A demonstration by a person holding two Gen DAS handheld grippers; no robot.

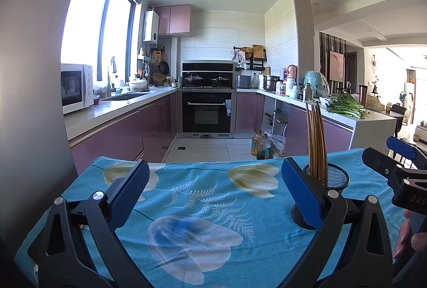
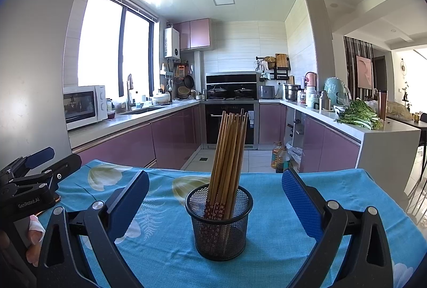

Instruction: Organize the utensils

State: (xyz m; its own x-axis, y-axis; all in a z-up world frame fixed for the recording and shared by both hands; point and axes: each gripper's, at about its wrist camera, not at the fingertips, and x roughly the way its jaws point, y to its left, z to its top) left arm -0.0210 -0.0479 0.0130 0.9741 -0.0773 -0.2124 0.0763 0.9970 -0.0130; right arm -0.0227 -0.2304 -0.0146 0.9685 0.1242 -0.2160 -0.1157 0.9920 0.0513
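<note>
Right wrist: chopsticks point(image 2: 229, 154) upright in mesh cup point(image 2: 219, 224); right claw point(image 2: 215, 197) & left claw point(image 1: 213, 189) spread wide, empty.

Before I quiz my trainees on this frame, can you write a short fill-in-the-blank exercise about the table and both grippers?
1. The chopsticks stand in a black ____ cup.
2. Both the left gripper and the right gripper are ____.
3. The cup rests on a ____ floral tablecloth.

Missing words: mesh; open; blue
</note>
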